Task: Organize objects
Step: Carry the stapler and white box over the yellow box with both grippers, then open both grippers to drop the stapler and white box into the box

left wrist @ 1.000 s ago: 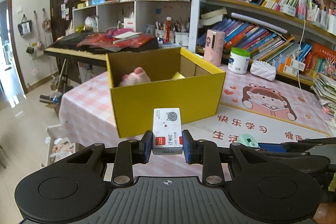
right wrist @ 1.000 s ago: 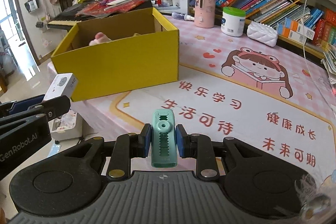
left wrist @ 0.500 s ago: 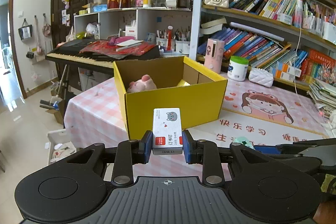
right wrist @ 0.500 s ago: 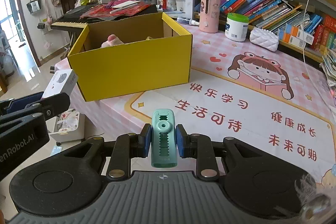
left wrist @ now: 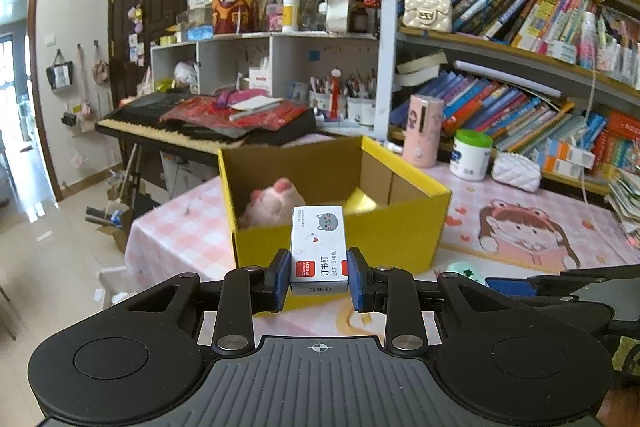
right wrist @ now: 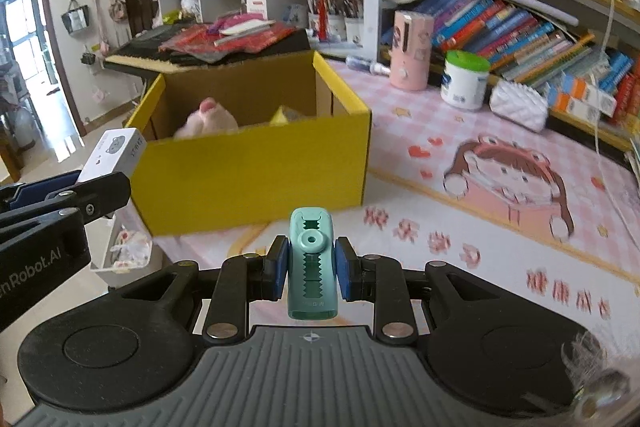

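Your left gripper [left wrist: 319, 279] is clamped on the staple box [left wrist: 318, 247] and your right gripper [right wrist: 311, 269] on the teal clip [right wrist: 311, 263], both just short of the yellow box [right wrist: 256, 167].

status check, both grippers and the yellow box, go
Left gripper shut on white staple box. Right gripper shut on teal plastic clip. Open yellow cardboard box ahead, pink plush toy inside. Path clear.

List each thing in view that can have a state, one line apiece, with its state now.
left gripper: shut on the staple box
staple box: held clear of the table, upright
right gripper: shut on the green clip
green clip: held, off the table
yellow box: open-topped, on the table, pink plush toy inside
white jar: green lid on, upright
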`<state>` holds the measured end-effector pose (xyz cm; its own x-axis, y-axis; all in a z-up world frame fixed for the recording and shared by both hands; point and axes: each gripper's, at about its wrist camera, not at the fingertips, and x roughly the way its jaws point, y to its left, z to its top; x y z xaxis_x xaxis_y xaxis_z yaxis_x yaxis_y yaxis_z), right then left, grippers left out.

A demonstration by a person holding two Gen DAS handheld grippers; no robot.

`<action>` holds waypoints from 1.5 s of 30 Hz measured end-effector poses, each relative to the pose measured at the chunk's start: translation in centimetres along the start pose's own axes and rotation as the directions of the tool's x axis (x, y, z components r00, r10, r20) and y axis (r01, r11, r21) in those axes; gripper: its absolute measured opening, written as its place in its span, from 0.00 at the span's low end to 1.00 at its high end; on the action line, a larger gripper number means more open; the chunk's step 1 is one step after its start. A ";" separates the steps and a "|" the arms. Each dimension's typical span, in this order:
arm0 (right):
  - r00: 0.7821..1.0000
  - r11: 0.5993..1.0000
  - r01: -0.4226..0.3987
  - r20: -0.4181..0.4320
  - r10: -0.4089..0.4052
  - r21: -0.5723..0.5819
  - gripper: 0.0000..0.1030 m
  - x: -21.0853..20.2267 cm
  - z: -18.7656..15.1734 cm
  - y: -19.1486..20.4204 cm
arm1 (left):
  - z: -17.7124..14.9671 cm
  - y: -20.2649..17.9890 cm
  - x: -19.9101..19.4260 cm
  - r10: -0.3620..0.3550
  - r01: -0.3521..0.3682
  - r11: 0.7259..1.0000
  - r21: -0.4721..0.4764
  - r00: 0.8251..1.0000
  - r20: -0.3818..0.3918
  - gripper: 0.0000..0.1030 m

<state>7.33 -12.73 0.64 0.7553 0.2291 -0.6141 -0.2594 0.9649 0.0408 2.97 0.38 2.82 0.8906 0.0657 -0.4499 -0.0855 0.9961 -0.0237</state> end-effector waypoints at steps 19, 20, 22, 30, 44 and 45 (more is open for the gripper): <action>0.974 0.957 -0.186 0.087 0.210 -0.221 0.23 10.6 12.0 -0.7 | 5.0 -0.1 9.8 0.212 -0.213 0.976 -0.038 0.977 -0.031 0.27; 0.974 0.952 -0.190 0.074 0.213 -0.240 0.23 11.2 12.0 -0.6 | 5.0 -0.1 10.3 0.218 -0.220 0.975 -0.036 0.975 -0.045 0.27; 0.974 0.941 -0.206 0.033 0.222 -0.267 0.23 12.6 12.0 -0.4 | 4.9 -0.1 11.2 0.226 -0.229 0.973 -0.030 0.971 -0.074 0.27; 0.966 0.922 -0.259 -0.086 0.244 -0.287 0.23 15.4 10.8 -0.9 | 4.2 -0.9 13.5 0.231 -0.231 0.973 0.014 0.961 -0.154 0.28; 0.967 0.923 -0.254 -0.082 0.240 -0.289 0.40 15.4 10.7 -1.7 | 3.7 -1.3 13.6 0.257 -0.259 0.966 0.013 0.951 -0.171 0.57; 0.970 0.924 -0.242 -0.078 0.229 -0.296 0.38 15.4 10.6 -1.7 | 3.6 -1.3 13.4 0.259 -0.260 0.965 0.014 0.951 -0.169 0.57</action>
<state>25.82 -9.50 -0.50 0.6262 0.4332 -0.6482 -0.6006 0.7982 -0.0468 16.65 0.19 0.05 0.7497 0.3102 -0.5846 -0.3083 0.9453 0.1063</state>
